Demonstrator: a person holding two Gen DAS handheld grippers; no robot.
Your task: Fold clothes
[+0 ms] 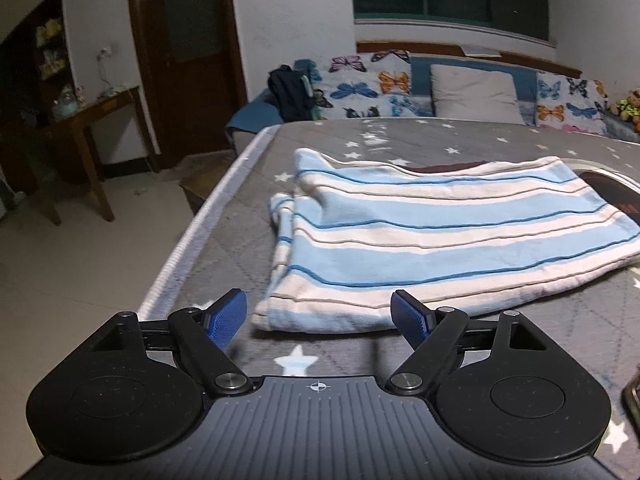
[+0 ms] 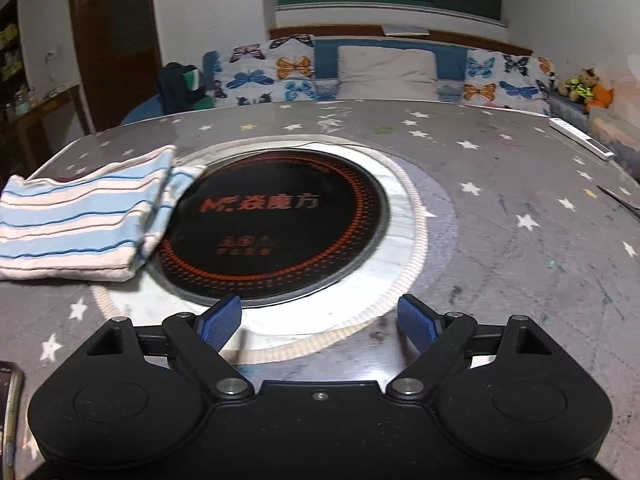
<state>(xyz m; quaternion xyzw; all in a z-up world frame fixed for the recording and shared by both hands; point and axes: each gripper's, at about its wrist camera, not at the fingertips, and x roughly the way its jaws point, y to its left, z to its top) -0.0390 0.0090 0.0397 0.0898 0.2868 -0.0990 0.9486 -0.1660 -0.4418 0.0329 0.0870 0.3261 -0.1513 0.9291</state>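
A folded garment with light-blue and white stripes (image 1: 432, 240) lies flat on the grey star-print table cover (image 1: 360, 136). My left gripper (image 1: 319, 316) is open and empty, just in front of the garment's near edge. In the right wrist view the same garment (image 2: 80, 220) lies at the left, its corner overlapping the black round cooktop (image 2: 276, 224). My right gripper (image 2: 320, 322) is open and empty, over the near rim of the cooktop, apart from the garment.
The table's left edge (image 1: 192, 240) drops to a tiled floor with a wooden side table (image 1: 80, 128). A butterfly-print sofa (image 2: 360, 76) stands behind the table. A phone (image 2: 8, 408) lies at the near left. A white strip (image 2: 580, 138) lies at the far right.
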